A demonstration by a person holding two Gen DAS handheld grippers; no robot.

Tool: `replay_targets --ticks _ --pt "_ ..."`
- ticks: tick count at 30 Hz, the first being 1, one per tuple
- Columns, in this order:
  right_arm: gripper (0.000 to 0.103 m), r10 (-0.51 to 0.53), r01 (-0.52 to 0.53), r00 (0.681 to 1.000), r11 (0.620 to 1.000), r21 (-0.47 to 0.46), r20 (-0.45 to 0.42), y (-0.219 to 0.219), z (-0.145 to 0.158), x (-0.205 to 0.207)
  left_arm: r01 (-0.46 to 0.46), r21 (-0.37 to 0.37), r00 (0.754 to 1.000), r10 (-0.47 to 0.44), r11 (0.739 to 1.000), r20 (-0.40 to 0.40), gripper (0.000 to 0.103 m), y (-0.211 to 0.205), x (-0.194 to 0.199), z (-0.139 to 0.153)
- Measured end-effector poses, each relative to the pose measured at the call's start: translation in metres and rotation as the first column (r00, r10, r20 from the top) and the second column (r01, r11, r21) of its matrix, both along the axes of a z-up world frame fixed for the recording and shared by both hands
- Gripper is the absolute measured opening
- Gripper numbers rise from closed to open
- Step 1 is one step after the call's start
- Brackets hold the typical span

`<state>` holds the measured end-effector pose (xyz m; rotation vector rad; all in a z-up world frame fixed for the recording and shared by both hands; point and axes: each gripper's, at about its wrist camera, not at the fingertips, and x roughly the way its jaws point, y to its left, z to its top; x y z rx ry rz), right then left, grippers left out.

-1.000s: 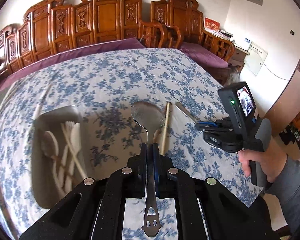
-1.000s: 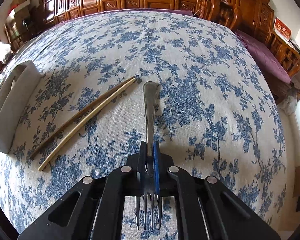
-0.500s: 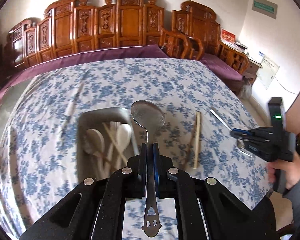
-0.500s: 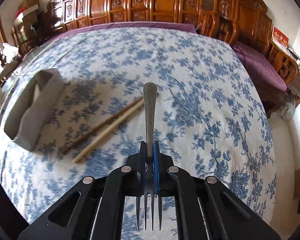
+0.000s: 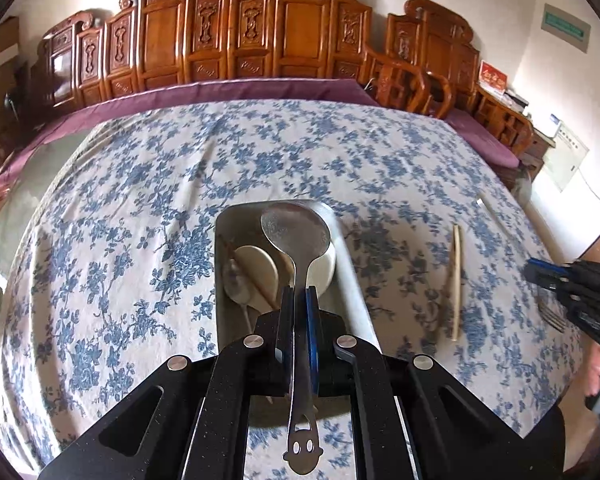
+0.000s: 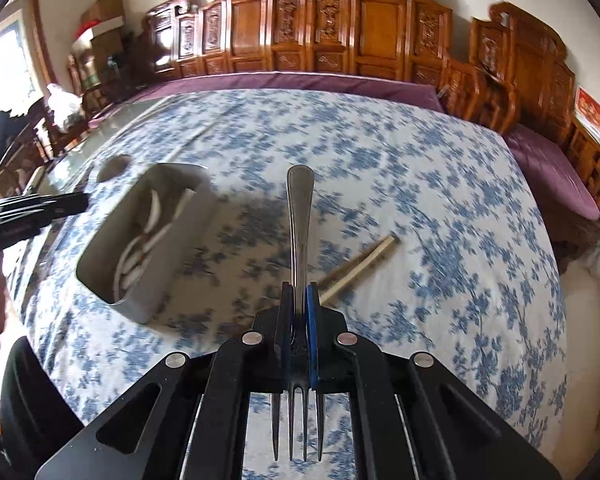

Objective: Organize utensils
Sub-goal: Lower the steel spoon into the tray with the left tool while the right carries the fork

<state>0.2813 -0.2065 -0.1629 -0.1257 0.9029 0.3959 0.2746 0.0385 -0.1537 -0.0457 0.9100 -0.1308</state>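
My left gripper (image 5: 299,294) is shut on a metal spoon (image 5: 296,232) by its handle, bowl pointing forward. The spoon hangs over a grey tray (image 5: 356,280) that holds pale spoons and chopsticks. My right gripper (image 6: 299,292) is shut on a metal fork (image 6: 300,208), handle forward and tines toward the camera. It hovers above the tablecloth, with the grey tray (image 6: 180,264) down to its left. A pair of chopsticks (image 5: 456,280) lies on the cloth right of the tray; the same chopsticks (image 6: 364,266) show just past the fork. The right gripper (image 5: 540,274) appears at the left view's right edge.
The table wears a blue-flowered cloth (image 5: 160,200). Carved wooden chairs (image 5: 260,40) line its far side, with purple cushions. A thin pale stick (image 5: 492,212) lies near the right table edge. The left gripper (image 6: 32,210) and a person's hand show at the right view's left edge.
Both grippers have moved left across the table. The tray has come from the left view's left side to right under the spoon. The fork has risen off the cloth.
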Motion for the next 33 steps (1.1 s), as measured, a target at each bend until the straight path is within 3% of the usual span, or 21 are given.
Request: replay_targets --ticks 12,33 --pt "0.008 0.092 -0.091 0.996 0.995 0.039 -0.001 0.037 0.021 -0.001 -0.053 -0.003 0.995 0.053 0.999 -0.086 0.005 0.013 0.038 -0.038" --pt "0.008 0.124 -0.12 0.991 0.991 0.063 -0.053 0.08 0.02 0.012 -0.015 0.008 0.985 0.017 1.0 -0.171 0.005 0.009 0.062 -0.068"
